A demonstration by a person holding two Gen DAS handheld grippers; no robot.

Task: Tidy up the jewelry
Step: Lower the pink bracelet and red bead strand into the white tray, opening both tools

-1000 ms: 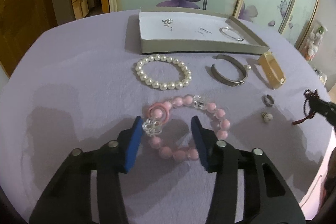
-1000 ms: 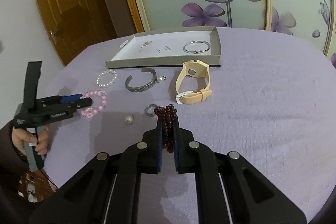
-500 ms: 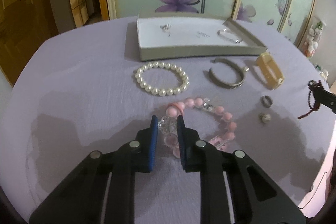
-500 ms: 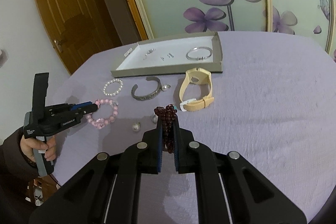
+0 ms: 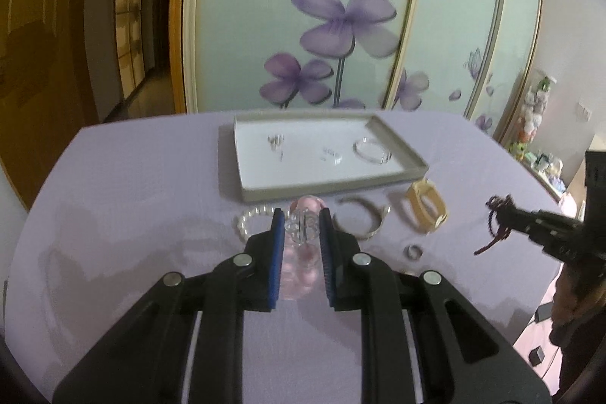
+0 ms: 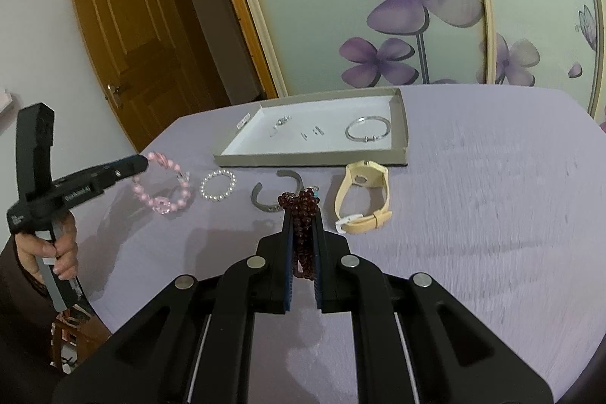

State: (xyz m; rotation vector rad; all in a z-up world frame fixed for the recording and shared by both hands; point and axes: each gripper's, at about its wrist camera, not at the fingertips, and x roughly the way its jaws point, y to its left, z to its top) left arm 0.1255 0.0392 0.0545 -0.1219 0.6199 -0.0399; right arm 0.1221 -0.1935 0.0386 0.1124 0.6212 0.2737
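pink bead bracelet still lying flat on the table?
No. In the right wrist view the pink bead bracelet hangs off the table from the left gripper, whose jaws are clamped on it.

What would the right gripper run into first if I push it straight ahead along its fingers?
Likely the grey cuff bangle on the tablecloth, just past the right gripper and its dark red bead bracelet. Depth is uncertain.

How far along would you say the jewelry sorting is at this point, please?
Done: a silver bangle and small pieces lie in the tray. In hand: left gripper holds the pink bracelet, right gripper the dark beads. Left: pearl bracelet, cuff, watch.
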